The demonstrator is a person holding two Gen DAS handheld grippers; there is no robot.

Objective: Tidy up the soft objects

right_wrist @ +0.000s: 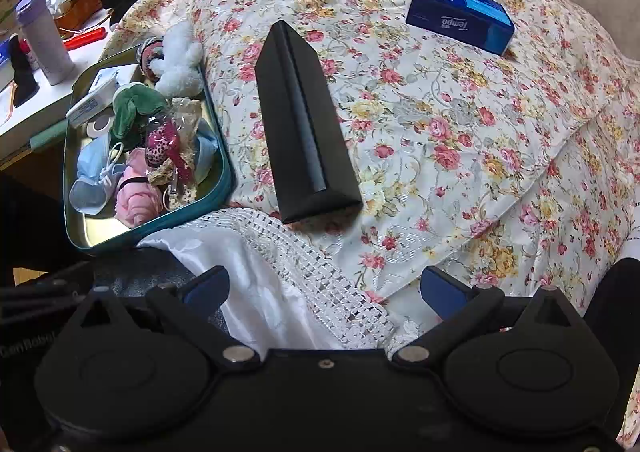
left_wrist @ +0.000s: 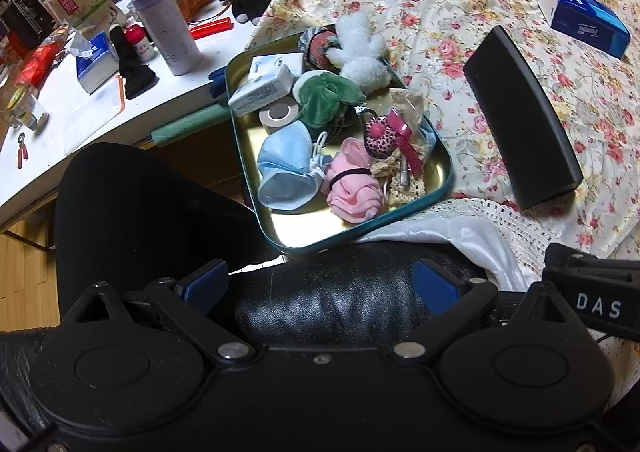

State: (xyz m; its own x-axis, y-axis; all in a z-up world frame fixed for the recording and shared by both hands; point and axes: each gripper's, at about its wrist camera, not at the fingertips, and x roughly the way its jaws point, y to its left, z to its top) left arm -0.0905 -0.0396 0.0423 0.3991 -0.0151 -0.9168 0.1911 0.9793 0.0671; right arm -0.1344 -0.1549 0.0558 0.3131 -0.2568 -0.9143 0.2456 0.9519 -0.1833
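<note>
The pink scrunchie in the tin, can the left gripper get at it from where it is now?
Probably yes. The pink scrunchie lies on top at the near end of the tin, uncovered, ahead of the left gripper, whose jaws stand open and empty. A blue face mask crowds one side.

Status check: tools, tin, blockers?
Left tool open, empty; right tool open, empty. Teal metal tin crammed with soft items. Long black box lies beside it.

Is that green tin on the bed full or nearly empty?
Partly full. The green tin holds a blue face mask, pink scrunchie and other soft bits, but bare gold floor shows at its near end.
</note>
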